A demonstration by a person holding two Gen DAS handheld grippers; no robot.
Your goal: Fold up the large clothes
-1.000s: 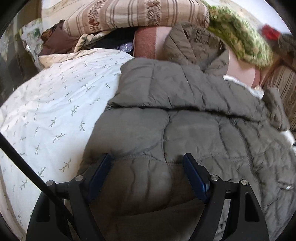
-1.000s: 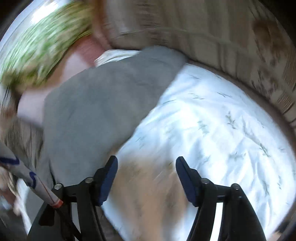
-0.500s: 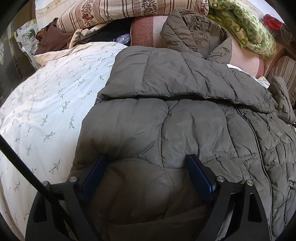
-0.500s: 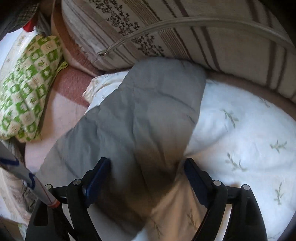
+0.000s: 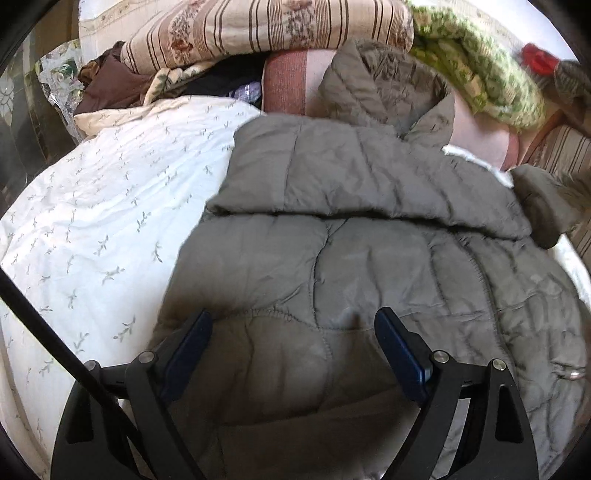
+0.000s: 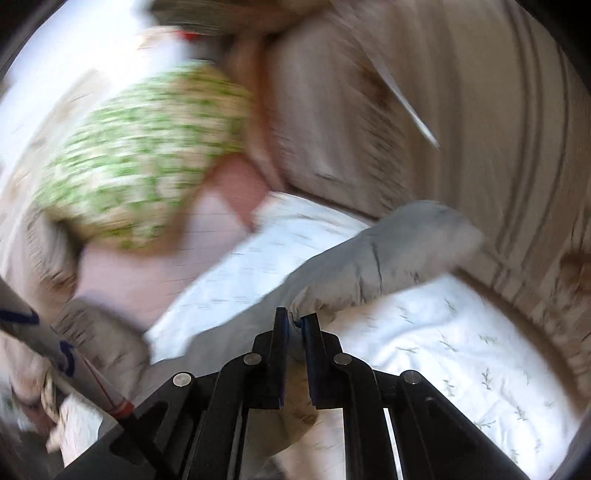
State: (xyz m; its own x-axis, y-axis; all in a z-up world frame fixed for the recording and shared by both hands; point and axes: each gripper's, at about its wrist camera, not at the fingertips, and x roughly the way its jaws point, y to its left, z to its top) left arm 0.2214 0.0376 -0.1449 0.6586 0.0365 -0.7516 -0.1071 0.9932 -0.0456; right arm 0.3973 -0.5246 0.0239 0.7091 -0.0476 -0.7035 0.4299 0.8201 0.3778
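A grey-brown quilted jacket (image 5: 369, 236) lies on a white bedsheet with a leaf print (image 5: 103, 221). One sleeve is folded across its chest and its hood points to the pillows. My left gripper (image 5: 293, 328) is open just above the jacket's lower part, touching nothing. In the right wrist view my right gripper (image 6: 294, 323) is shut on the jacket's other sleeve (image 6: 376, 258) and holds it up off the sheet (image 6: 443, 332). That view is blurred by motion.
Striped pillows (image 5: 258, 29), a green-and-white checked blanket (image 5: 476, 70), a pink blanket (image 5: 476, 133) and dark clothes (image 5: 110, 85) are piled at the head of the bed. A striped cushion (image 6: 461, 110) stands right behind the held sleeve.
My right gripper has closed on the sleeve and lifted it; it was open over it half a second ago. My left gripper has drawn back slightly and stays open.
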